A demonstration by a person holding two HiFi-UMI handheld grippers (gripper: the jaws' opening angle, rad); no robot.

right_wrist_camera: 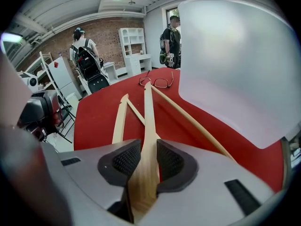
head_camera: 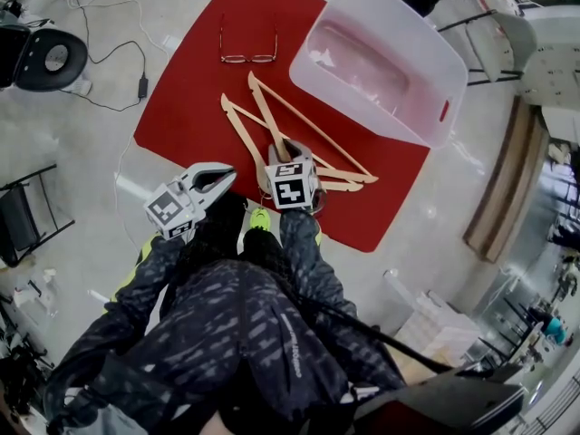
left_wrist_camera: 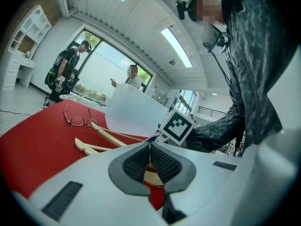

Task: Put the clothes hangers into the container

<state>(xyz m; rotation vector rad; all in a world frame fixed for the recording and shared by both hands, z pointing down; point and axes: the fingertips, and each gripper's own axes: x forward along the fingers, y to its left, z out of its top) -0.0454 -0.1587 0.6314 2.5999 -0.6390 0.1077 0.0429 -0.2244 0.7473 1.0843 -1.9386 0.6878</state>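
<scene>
Dark patterned clothing: closest of all, the person's trousers and sleeves fill the lower head view, both arms reaching forward over the mat.
Left gripper: held about level just off the near edge of the red mat, pads pressed together with nothing between them. I reckon it is parked clear so the other hand can work alone.
Right gripper: tipped steeply down, since the work lies flat on the floor. Its pads are clamped on either side of one wooden arm.
Wooden clothes hangers: lying overlapped on the mat, none in the tub yet. The gripped one looks still on the mat rather than lifted.
Container: clear plastic tub, open side up on the mat's far corner, just beyond the hangers. That makes a short carry, by my guess.
Eyeglasses: on the mat past the hangers, well apart from both grippers.
Head view only: shows the tub's inside holding no hanger, but the marker cube covers the grip.
Right gripper view only: shows wood running between the pads.
Left gripper view only: shows its own closed pads and the cube side-on.
</scene>
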